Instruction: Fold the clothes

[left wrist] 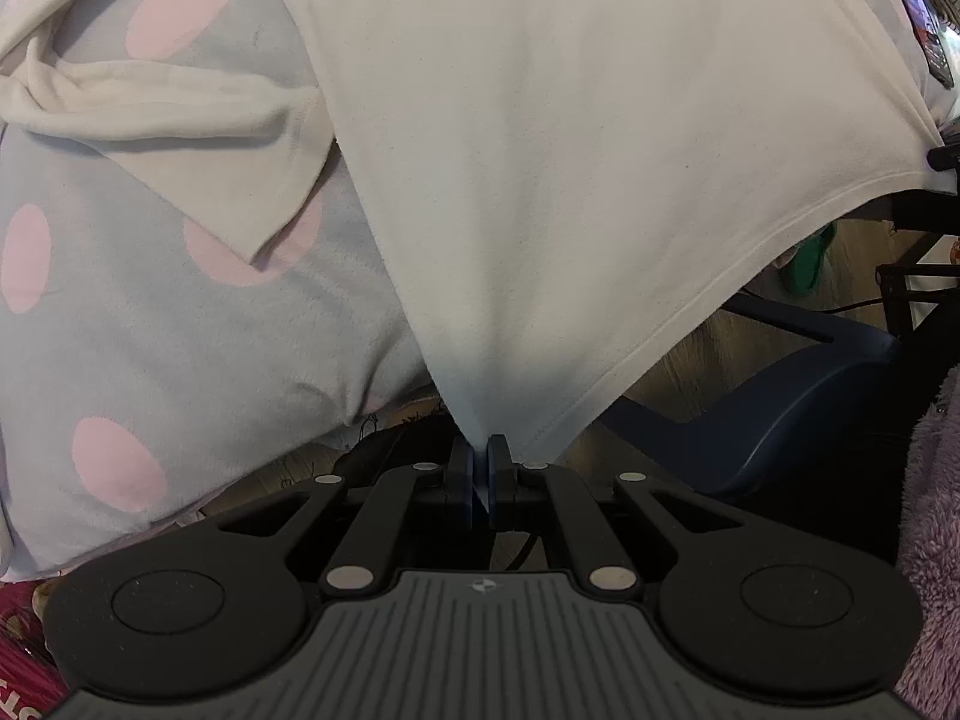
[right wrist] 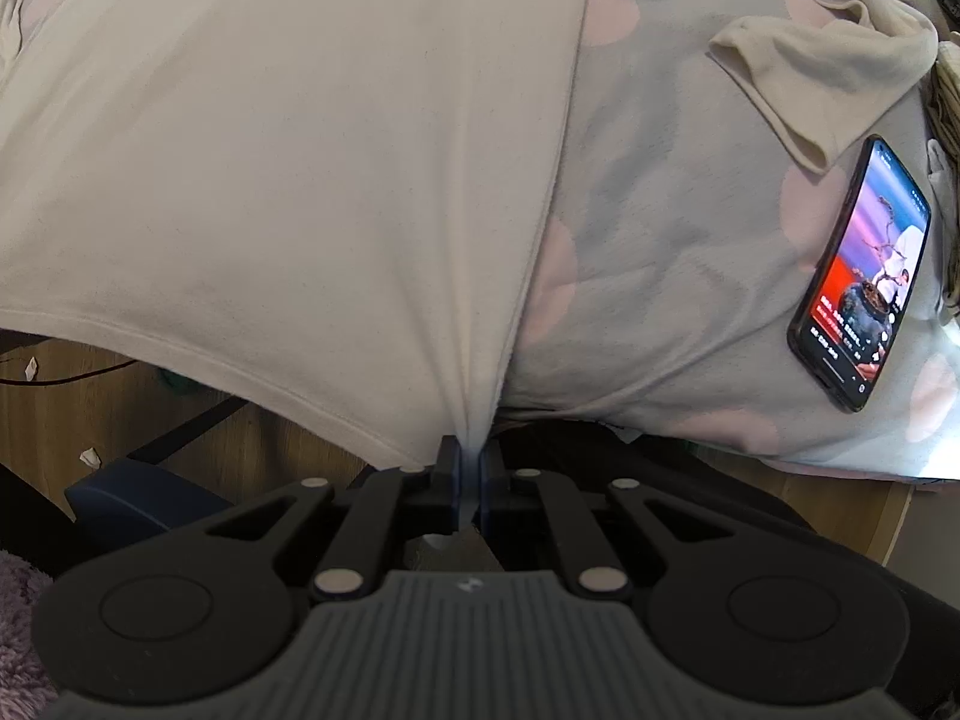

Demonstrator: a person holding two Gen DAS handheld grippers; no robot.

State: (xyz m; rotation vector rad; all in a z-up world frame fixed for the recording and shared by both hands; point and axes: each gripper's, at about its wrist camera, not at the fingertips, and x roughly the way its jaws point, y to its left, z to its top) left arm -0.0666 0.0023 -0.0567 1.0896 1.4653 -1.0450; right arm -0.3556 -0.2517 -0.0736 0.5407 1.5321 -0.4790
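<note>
A white T-shirt (left wrist: pixel 540 150) lies spread over a grey blanket with pink dots (left wrist: pixel 180 330). Its bottom hem hangs past the bed's near edge. My left gripper (left wrist: pixel 480 450) is shut on the shirt's lower left corner, and the cloth pulls into a taut point at the pads. My right gripper (right wrist: pixel 471 450) is shut on the lower right corner of the same shirt (right wrist: pixel 270 150), beside the side seam. A short sleeve (left wrist: pixel 180 114) lies crumpled on the blanket at the left; the other sleeve (right wrist: pixel 810 78) lies at the far right.
A phone (right wrist: pixel 864 282) with a lit screen lies on the dotted blanket (right wrist: pixel 690 240) right of the shirt. Below the bed edge are a wood floor (right wrist: pixel 60 408), a dark blue chair (left wrist: pixel 780 396) and a purple fuzzy cloth (left wrist: pixel 936 540).
</note>
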